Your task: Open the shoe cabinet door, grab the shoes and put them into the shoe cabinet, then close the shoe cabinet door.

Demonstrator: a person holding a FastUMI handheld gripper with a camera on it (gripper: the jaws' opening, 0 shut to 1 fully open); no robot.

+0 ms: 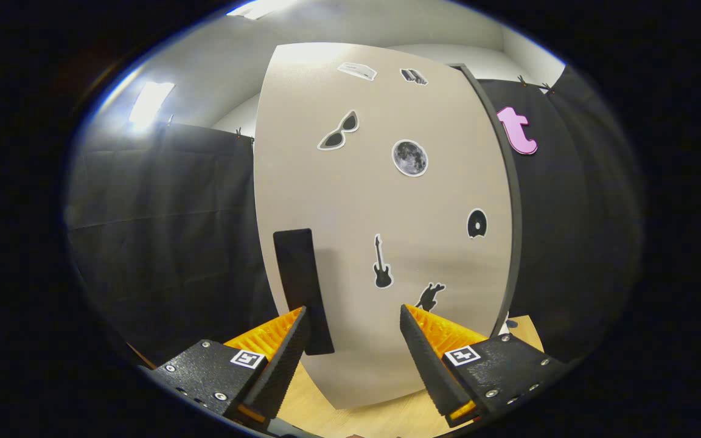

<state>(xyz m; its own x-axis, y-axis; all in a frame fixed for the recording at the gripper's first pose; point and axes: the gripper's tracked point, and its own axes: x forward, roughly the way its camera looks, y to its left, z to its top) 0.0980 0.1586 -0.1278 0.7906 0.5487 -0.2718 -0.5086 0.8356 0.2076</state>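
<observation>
Cabinet door (387,201), a large beige panel carrying several stickers, stands closed and upright directly ahead of the gripper (353,340) and takes up most of the field beyond the fingers. Black cloth hangs to either side of it, and a dark frame edge (512,201) runs down the door's right side. Below, a light wooden floor (362,420) extends under the fingers. Door handle (302,286), a black vertical strip, sits near the door's left edge with its long axis running up and down; its lower end lies just beside and partly behind the tip of the left finger (289,353), while the right finger (423,353) is well apart from it. Jaws stand wide open and hold nothing, with bare door surface between them. Judged from this layout, the door-opening step is not yet done. The handle lies left of the jaw centreline, so the gripper would need to shift left until the strip falls between both fingers before closing. Shoes cannot be located from this position.
</observation>
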